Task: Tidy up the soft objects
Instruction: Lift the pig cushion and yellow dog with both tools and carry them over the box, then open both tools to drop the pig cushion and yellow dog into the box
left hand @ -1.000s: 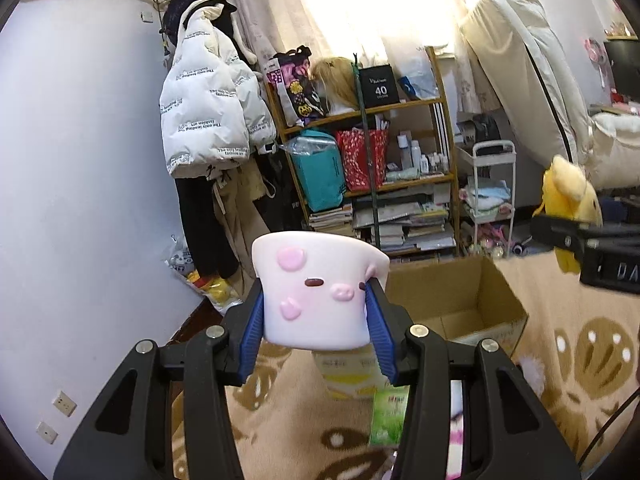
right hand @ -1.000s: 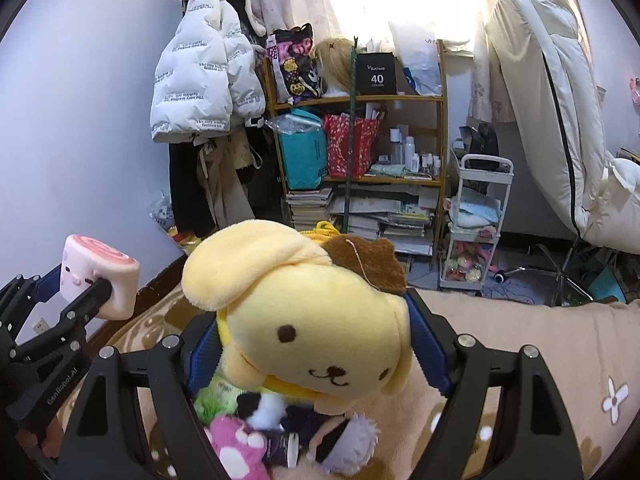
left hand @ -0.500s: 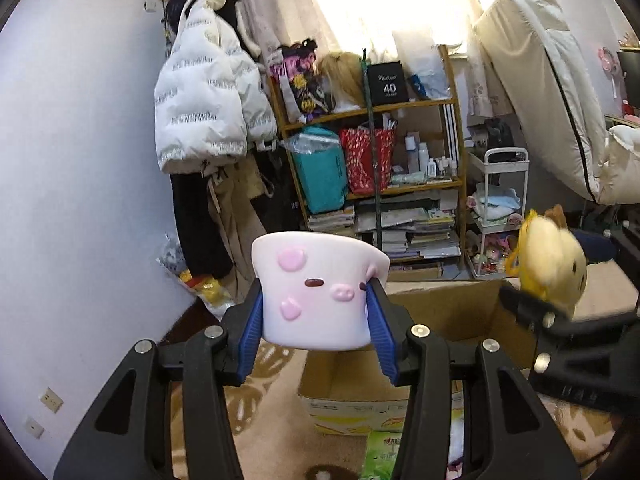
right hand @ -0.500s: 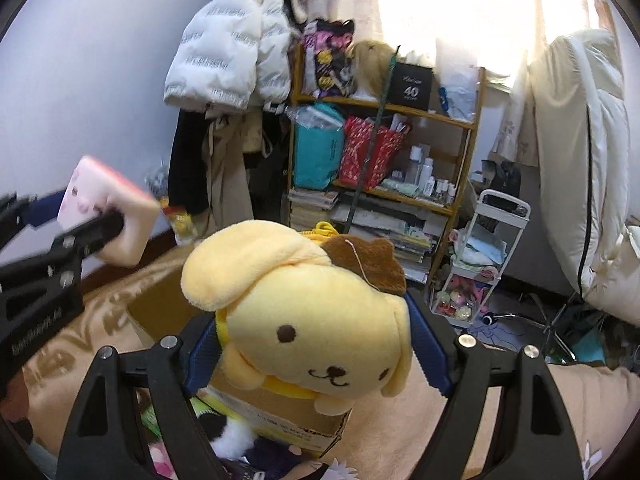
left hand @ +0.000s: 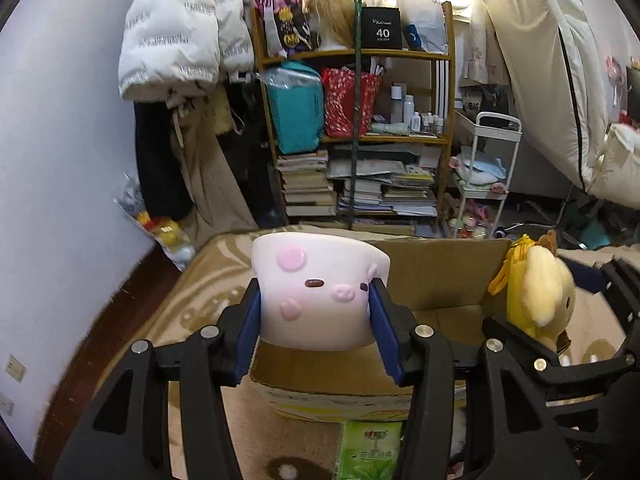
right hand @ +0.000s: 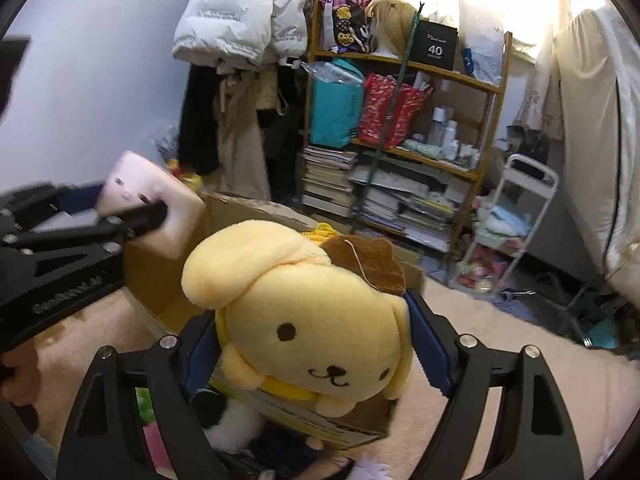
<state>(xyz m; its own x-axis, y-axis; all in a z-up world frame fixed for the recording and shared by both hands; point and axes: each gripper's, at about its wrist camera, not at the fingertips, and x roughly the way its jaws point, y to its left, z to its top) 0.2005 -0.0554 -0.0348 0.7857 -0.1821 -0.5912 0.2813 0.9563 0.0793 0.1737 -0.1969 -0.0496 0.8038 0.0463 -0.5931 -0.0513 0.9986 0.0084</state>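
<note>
My left gripper (left hand: 316,320) is shut on a pink and white squishy toy (left hand: 316,292) with a small face, held above the near edge of an open cardboard box (left hand: 440,276). My right gripper (right hand: 316,344) is shut on a yellow plush dog (right hand: 308,320) with a brown cap, held over the same box (right hand: 168,272). The plush dog (left hand: 536,292) shows at the right of the left wrist view. The squishy toy (right hand: 136,196) shows at the left of the right wrist view. More soft toys (right hand: 240,424) lie on the blanket in front of the box.
The box stands on a beige patterned blanket (left hand: 188,300). A green tissue pack (left hand: 370,452) lies in front of it. Behind are a cluttered wooden shelf (left hand: 356,128), a white trolley (left hand: 488,168), hanging coats (left hand: 176,40) and the wall on the left.
Both grippers have moved forward and lower toward the box with their toys still held. The box now sits right under them and the plush dog is closer to the squishy toy.
</note>
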